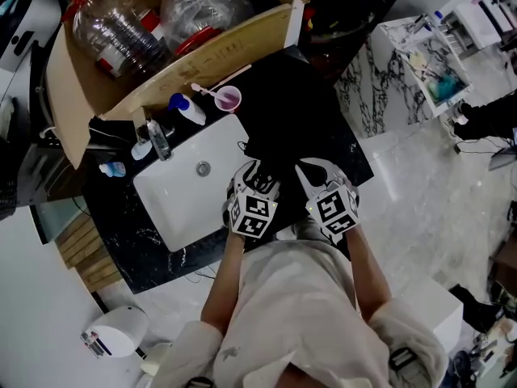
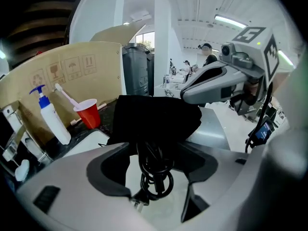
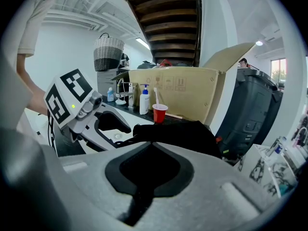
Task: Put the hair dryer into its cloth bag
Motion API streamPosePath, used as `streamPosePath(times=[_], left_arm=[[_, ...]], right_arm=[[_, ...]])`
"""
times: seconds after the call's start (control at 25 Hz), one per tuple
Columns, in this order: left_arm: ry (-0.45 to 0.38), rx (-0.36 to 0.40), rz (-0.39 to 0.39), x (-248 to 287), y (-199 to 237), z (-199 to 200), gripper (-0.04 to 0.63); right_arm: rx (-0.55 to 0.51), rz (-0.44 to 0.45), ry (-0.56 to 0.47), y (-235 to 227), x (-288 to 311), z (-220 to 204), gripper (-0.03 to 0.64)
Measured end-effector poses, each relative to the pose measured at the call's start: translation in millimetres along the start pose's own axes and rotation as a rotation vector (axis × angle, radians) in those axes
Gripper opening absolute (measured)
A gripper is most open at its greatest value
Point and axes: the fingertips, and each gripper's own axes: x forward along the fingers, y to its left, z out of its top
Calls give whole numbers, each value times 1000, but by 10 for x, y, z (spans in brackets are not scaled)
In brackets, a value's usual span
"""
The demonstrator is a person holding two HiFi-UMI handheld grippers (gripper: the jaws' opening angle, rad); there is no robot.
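The left hand-held gripper (image 1: 257,175) holds its jaws apart around a coiled black cord (image 2: 155,177) trailing from the cloth bag (image 2: 154,117) just ahead. The right hand-held gripper (image 1: 311,168), jaws together, meets the bag's edge. The bag lies on the black worktop (image 1: 323,111), with a white sink (image 1: 182,188) to the left, a cardboard box (image 1: 210,47) beyond and pale floor (image 1: 420,208) to the right.

Cardboard box (image 1: 218,43) and cup (image 1: 229,99) behind cloth bag (image 1: 283,144)
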Motion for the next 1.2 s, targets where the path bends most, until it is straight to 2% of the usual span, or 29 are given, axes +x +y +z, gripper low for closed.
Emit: streamPosePath(times=[0.4, 0.68, 1.08, 1.12, 1.2], left_arm=[[124, 63, -65, -65, -57, -380, 311], [227, 122, -53, 58, -2, -664, 313], [274, 148, -74, 204, 38, -872, 311], [270, 147, -75, 211, 41, -876, 303], [253, 140, -67, 211, 64, -863, 202]], right_arm=[[-4, -6, 8, 10, -12, -9, 8], [-2, -6, 13, 20, -11, -31, 8], [0, -10, 15, 29, -11, -51, 8], [0, -11, 16, 27, -11, -53, 8], [-1, -14, 17, 24, -11, -50, 8]])
